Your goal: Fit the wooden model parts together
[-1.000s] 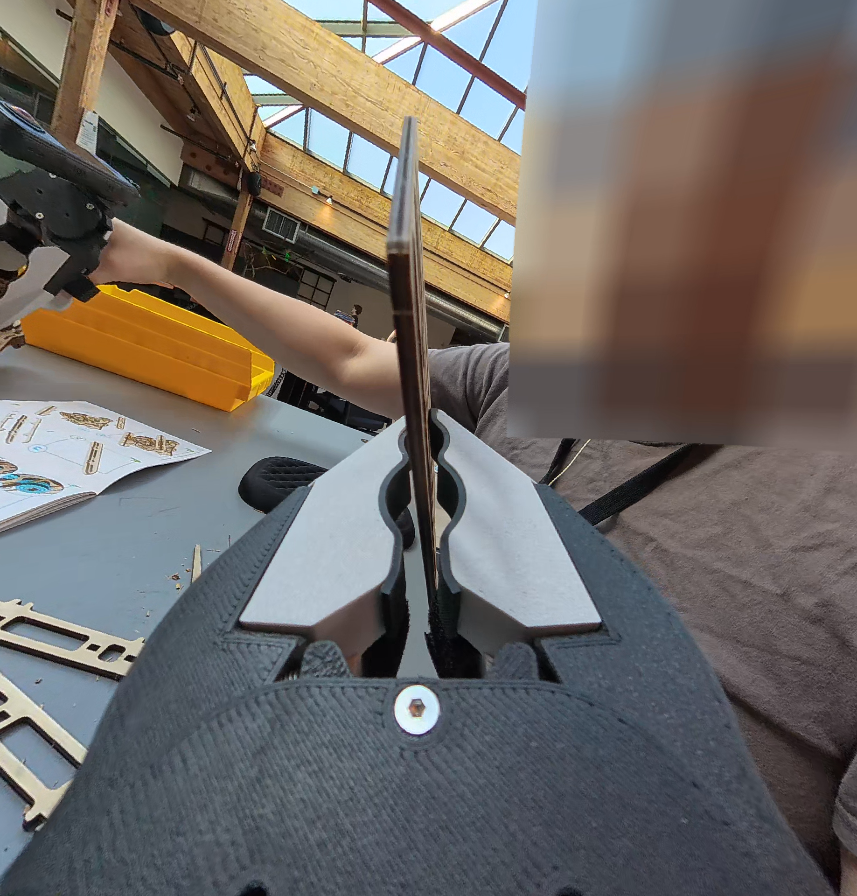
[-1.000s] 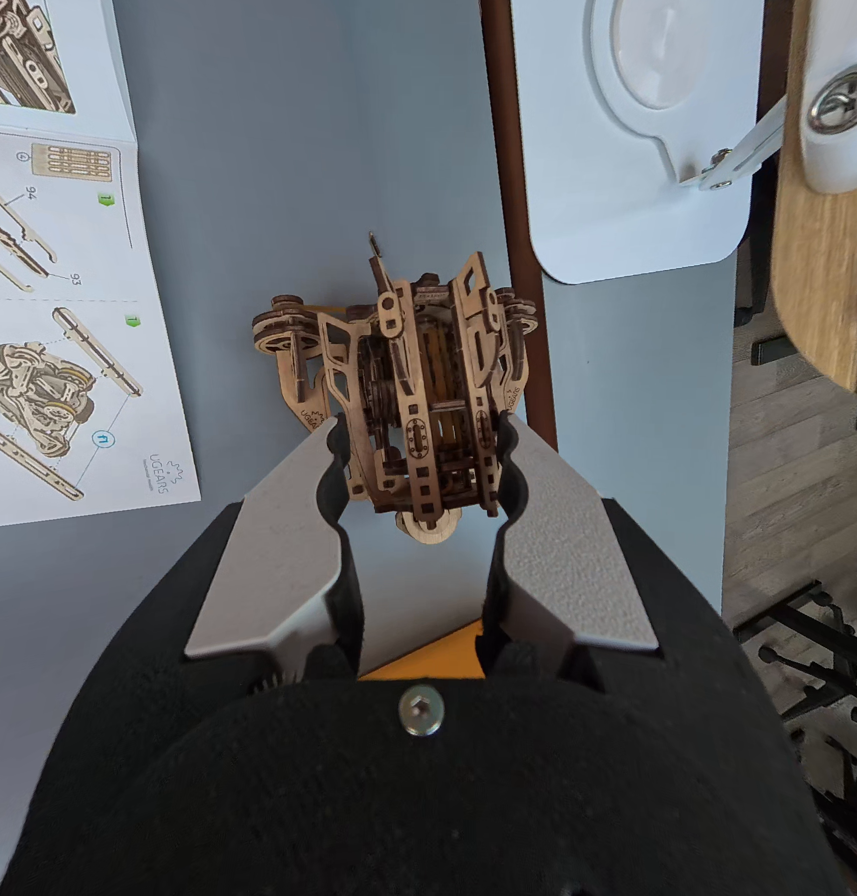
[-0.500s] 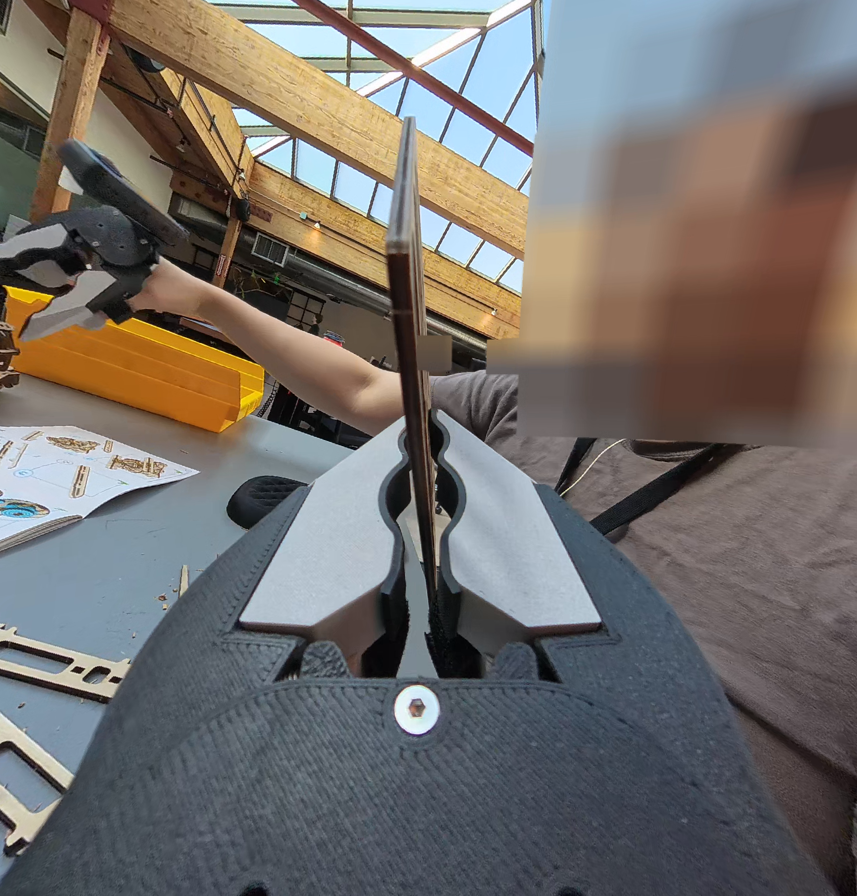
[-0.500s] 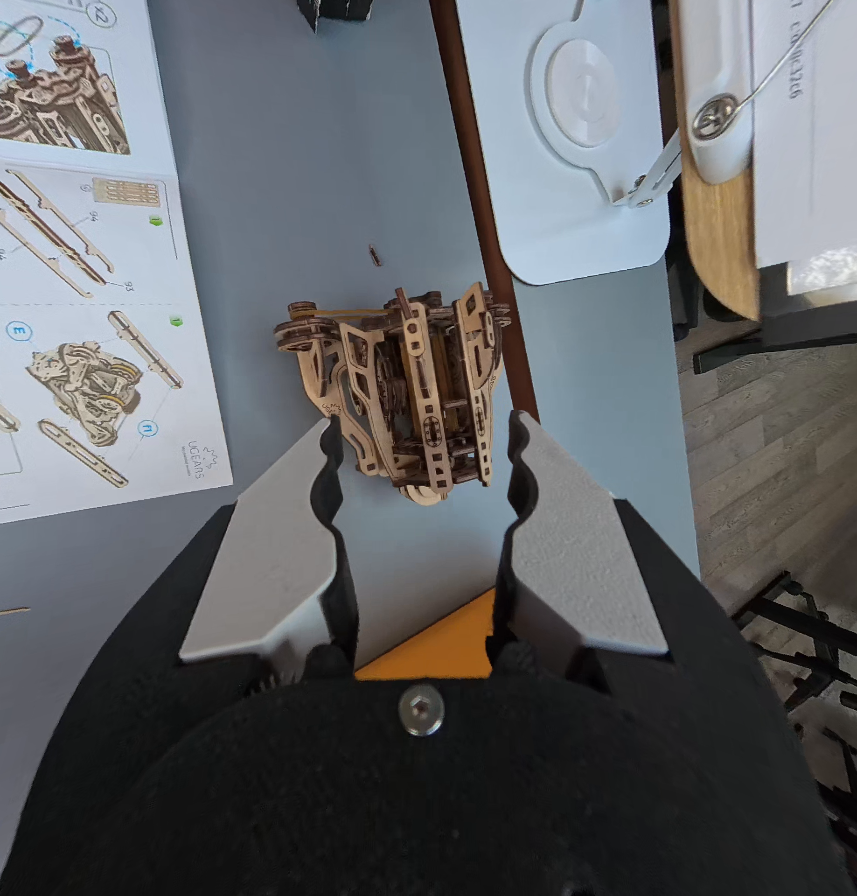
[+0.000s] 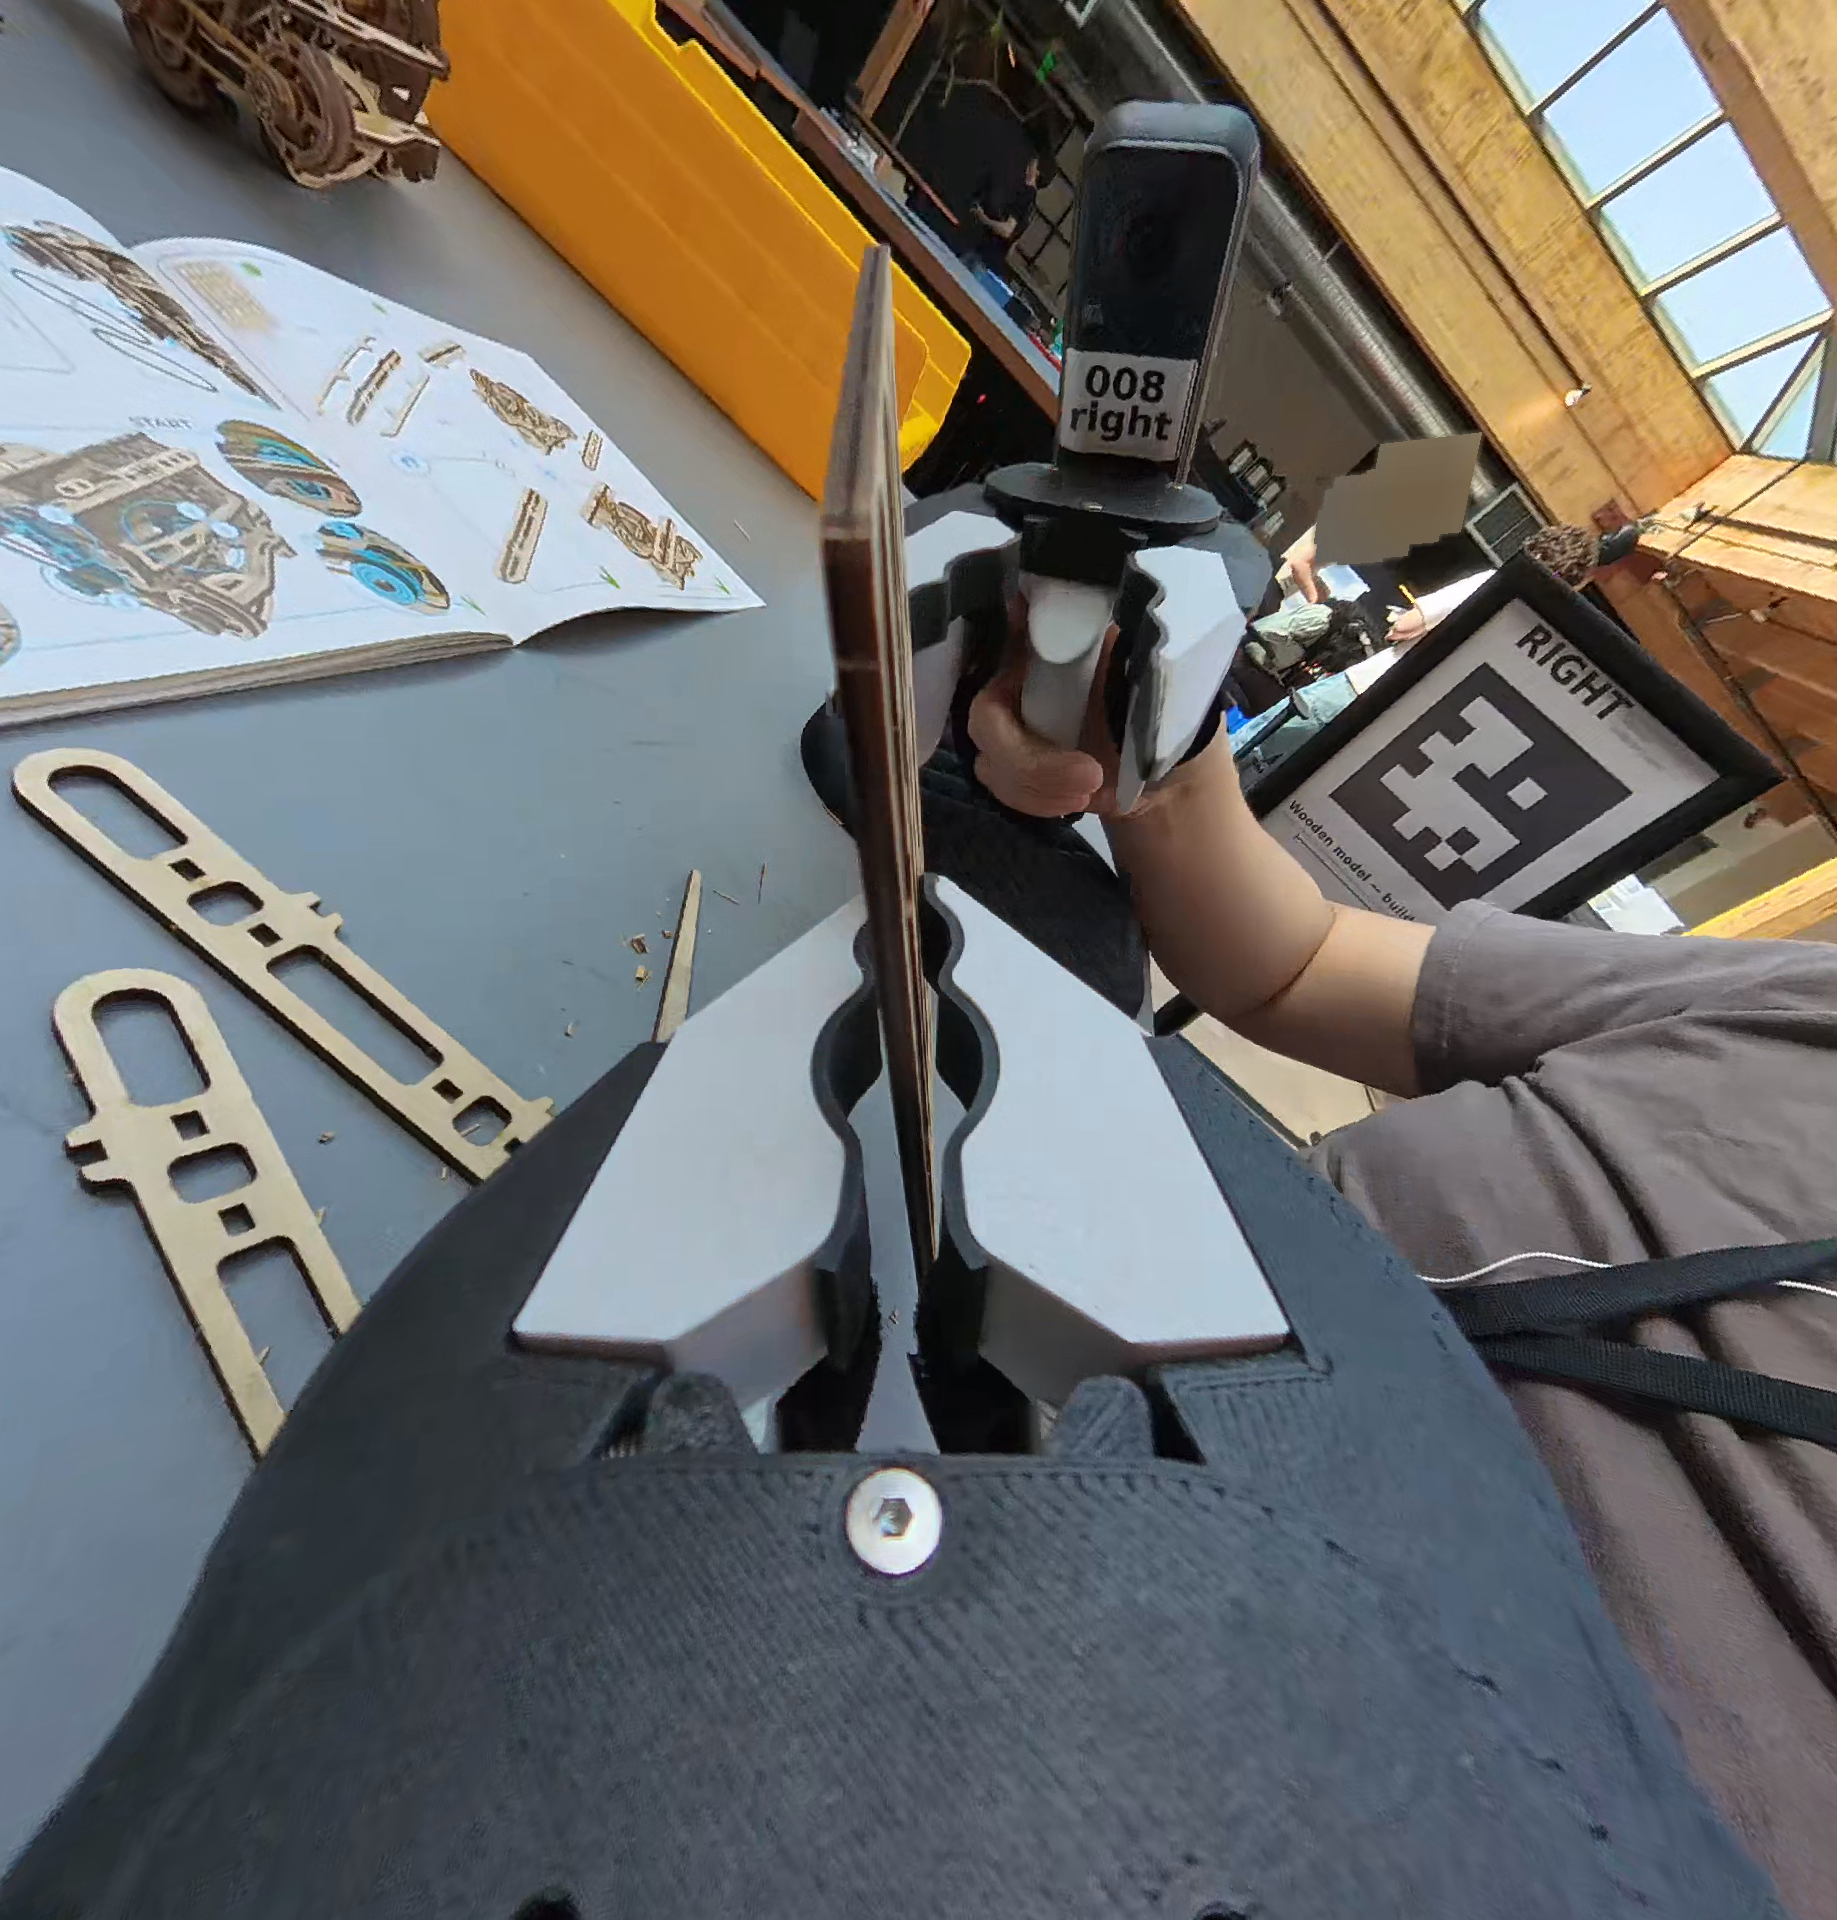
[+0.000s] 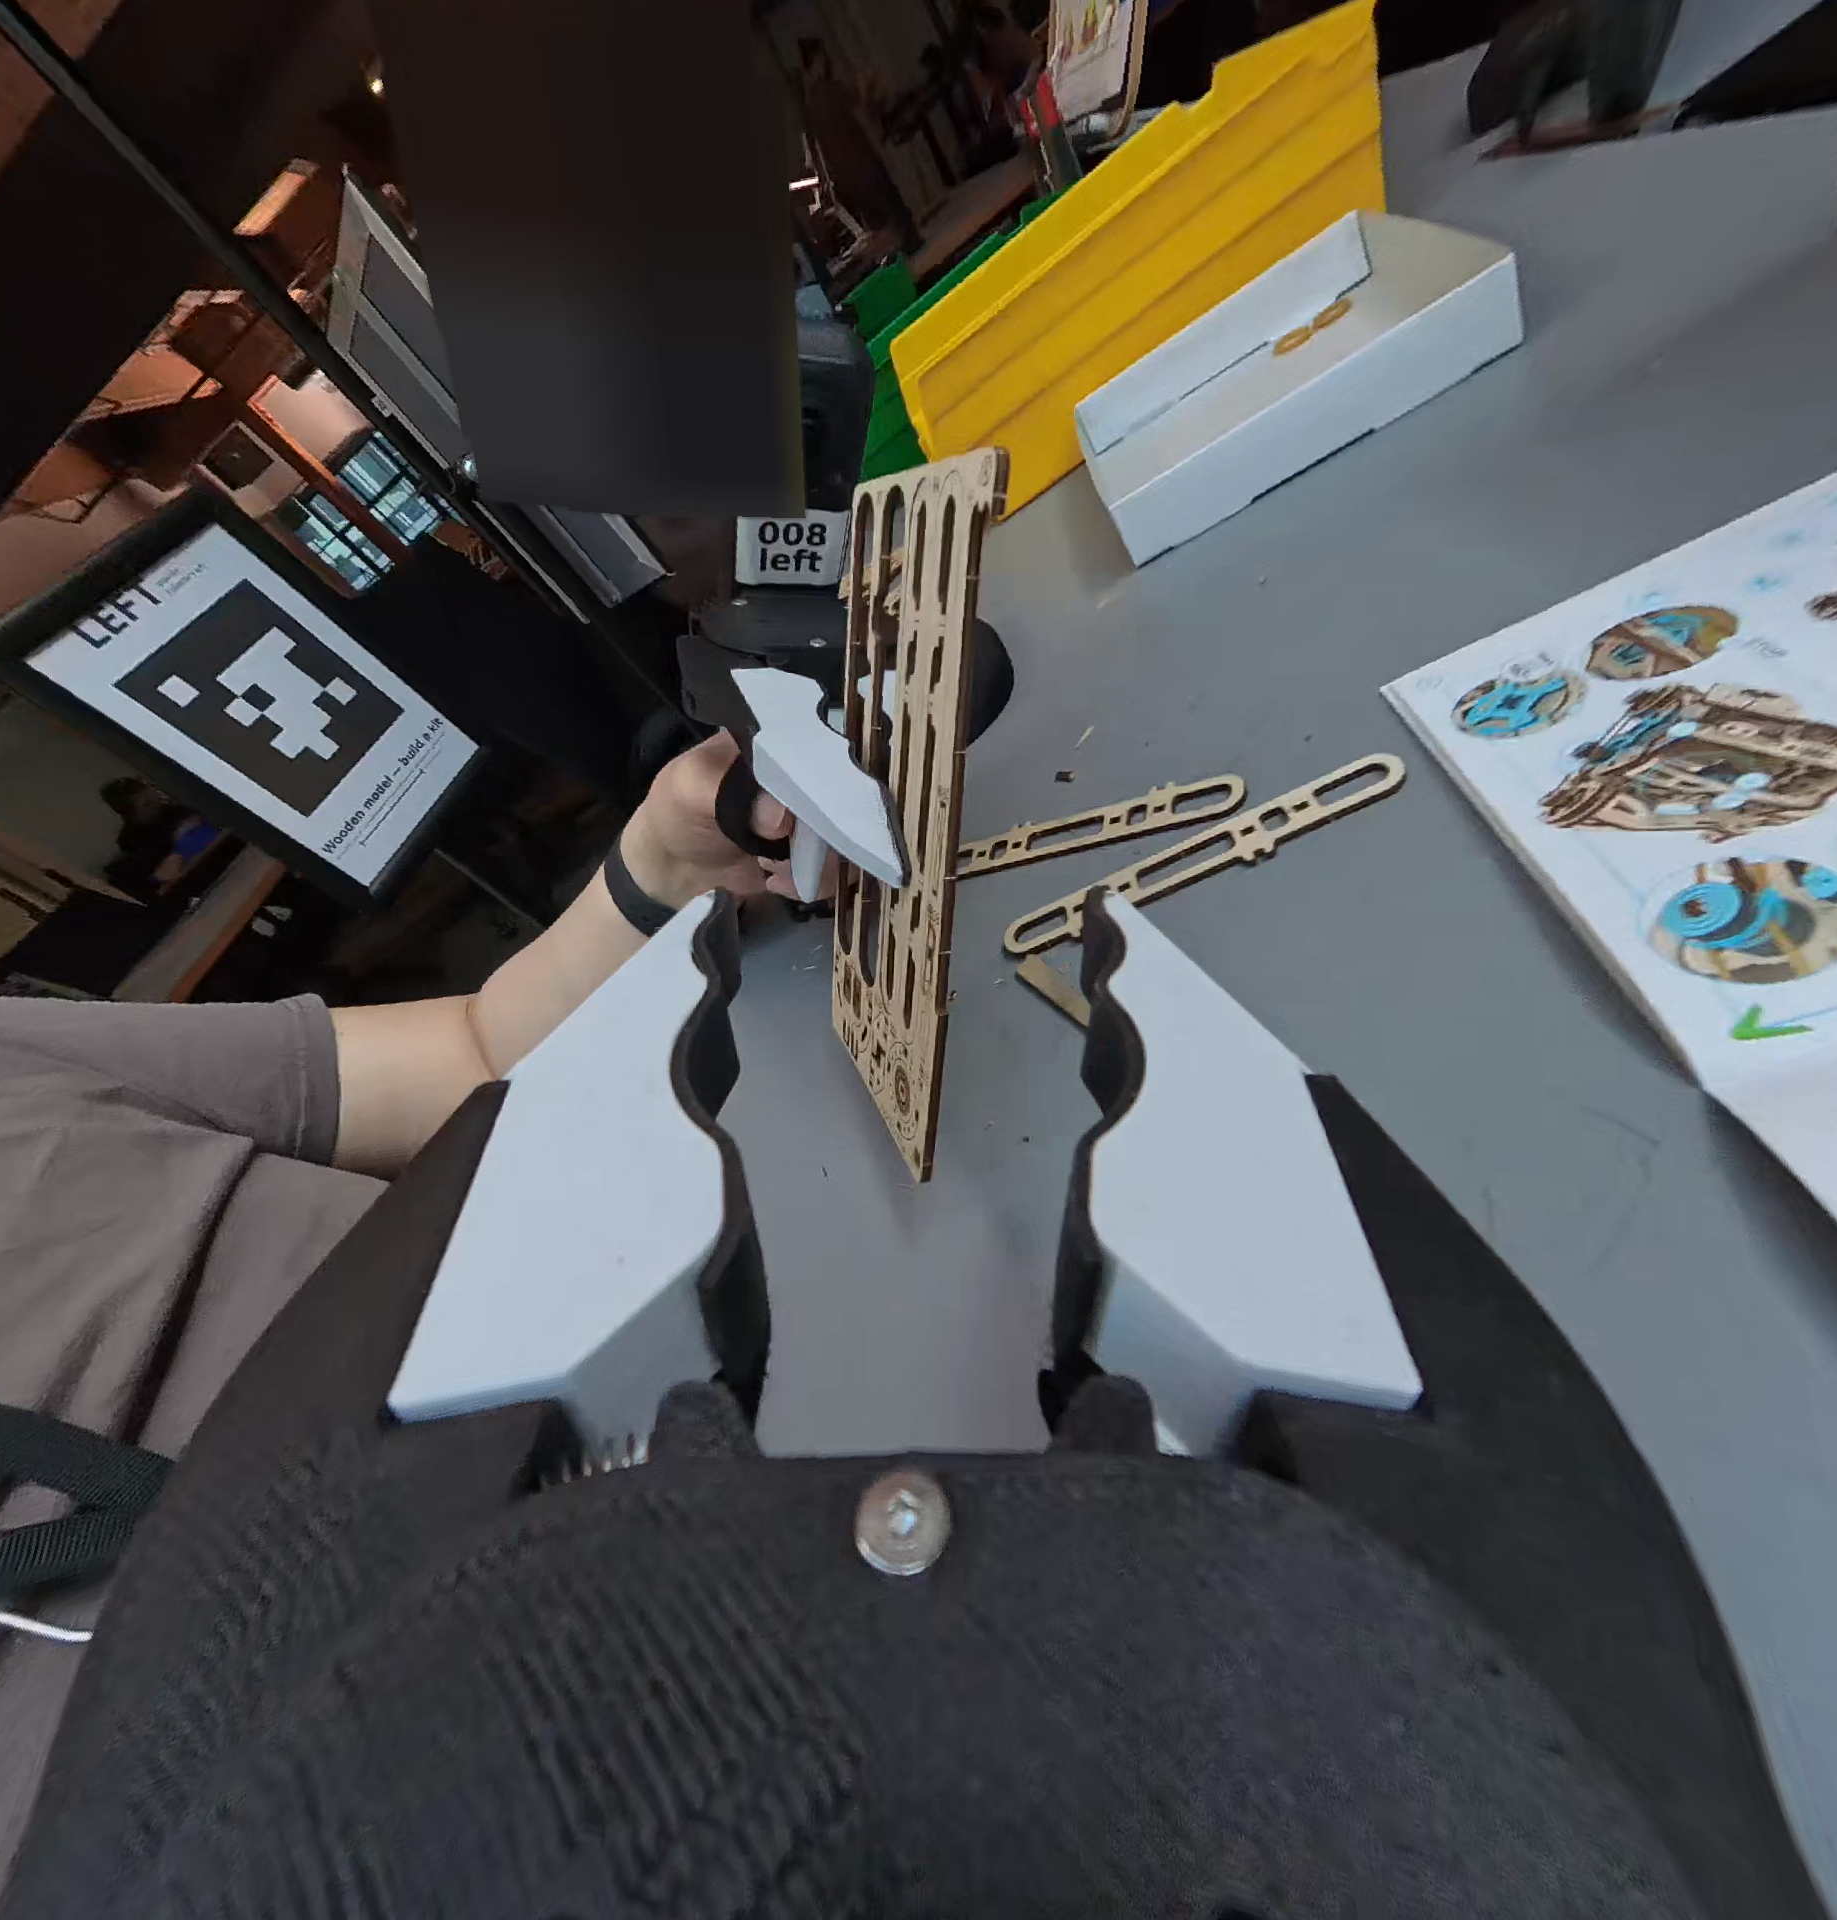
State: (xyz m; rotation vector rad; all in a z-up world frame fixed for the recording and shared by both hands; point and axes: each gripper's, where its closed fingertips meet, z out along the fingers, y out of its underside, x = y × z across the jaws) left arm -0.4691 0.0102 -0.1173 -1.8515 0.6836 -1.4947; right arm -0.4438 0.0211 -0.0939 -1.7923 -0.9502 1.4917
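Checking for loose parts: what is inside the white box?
In the white box, one small tan wooden piece lies on its floor. The near wall hides the part of the floor behind it.

The wooden sheet (image 5: 878, 665) is hiding part of the right gripper (image 5: 1075, 634), and the frame edge is cropping the instruction booklet (image 6: 1714, 831).

a yellow bin (image 6: 1153, 270) and white box (image 6: 1309, 384) lie side by side on the grey table (image 6: 1413, 987)
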